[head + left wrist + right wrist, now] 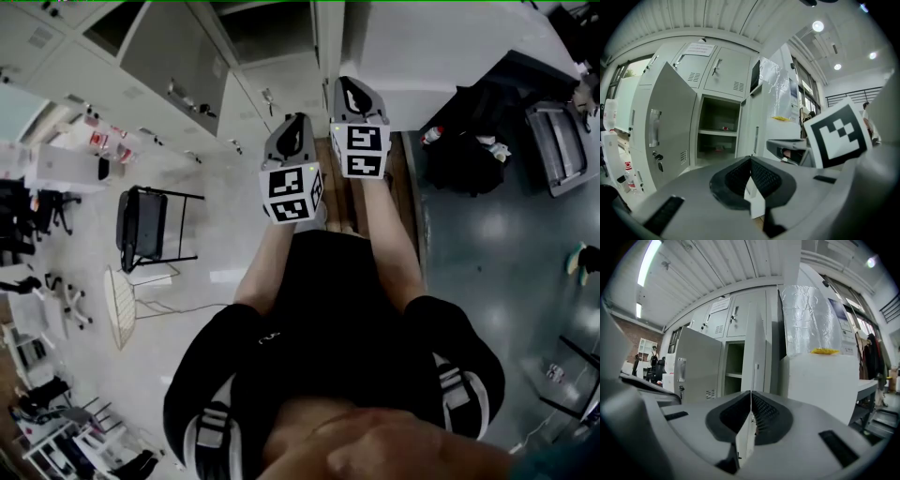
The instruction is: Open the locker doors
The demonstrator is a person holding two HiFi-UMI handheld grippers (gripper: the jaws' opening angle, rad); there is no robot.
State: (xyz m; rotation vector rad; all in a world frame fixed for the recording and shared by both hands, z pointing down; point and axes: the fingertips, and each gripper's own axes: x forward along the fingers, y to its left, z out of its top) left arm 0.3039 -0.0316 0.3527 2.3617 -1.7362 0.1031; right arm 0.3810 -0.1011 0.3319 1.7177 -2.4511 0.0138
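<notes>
A bank of grey lockers (281, 89) stands ahead. One tall door (696, 366) (670, 122) hangs wide open on the left, beside an open compartment with shelves (719, 129). A second door (757, 333) stands edge-on straight before my right gripper (751, 397) (354, 89), whose jaws are closed with that door's near edge in line between the pads. My left gripper (751, 161) (292, 127) is shut with nothing in it, a little behind and left of the right one. Upper locker doors (726, 72) stay closed.
A white cabinet (820, 380) with a foil-wrapped box (806, 319) on top stands right of the lockers. A black chair (141, 225) and a round wire frame (119, 305) stand on the floor to the left. Dark bags (469, 141) lie under a desk at right.
</notes>
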